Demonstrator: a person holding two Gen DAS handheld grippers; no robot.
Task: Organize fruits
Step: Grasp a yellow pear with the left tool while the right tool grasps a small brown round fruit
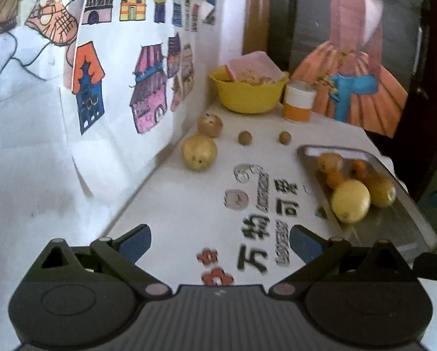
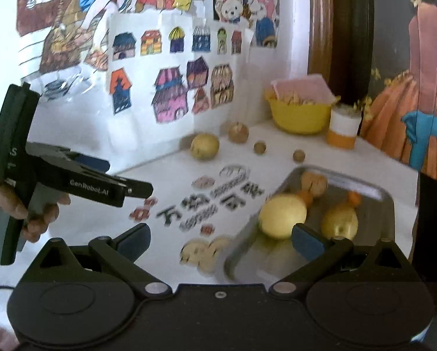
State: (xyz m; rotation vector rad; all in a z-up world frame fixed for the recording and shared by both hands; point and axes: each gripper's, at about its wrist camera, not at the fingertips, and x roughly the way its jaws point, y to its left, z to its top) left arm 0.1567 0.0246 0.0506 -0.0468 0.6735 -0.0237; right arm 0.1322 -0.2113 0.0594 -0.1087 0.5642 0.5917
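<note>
The white worktop [image 1: 189, 222] runs back to a wall hung with drawings of houses, and the metal tray [image 2: 391, 204] sits on its right side. Four fruits already lie in the tray: two yellow ones in front [image 2: 282, 215], two smaller orange-tipped ones behind. Left out on the bare worktop, well apart from the tray, are a big yellow fruit [image 1: 199, 152] near the wall, a brownish one [image 1: 209, 125] just behind it, and two small round brown ones [image 1: 244, 138] in a row toward the yellow bowl [image 1: 247, 96].

Both tools are free. The left gripper [image 1: 220, 241] hangs low over the printed lettering with its fingers spread wide and nothing between them; the right gripper [image 2: 220, 241] hovers by the tray's near corner, fingers likewise apart and empty.

To my eye the next pick is the big yellow fruit, nearest the left gripper. It should come in level, straddle the fruit at its widest part and close gently, since a round skin will squirt out sideways. The wall paper is close, so approach from the open side.
</note>
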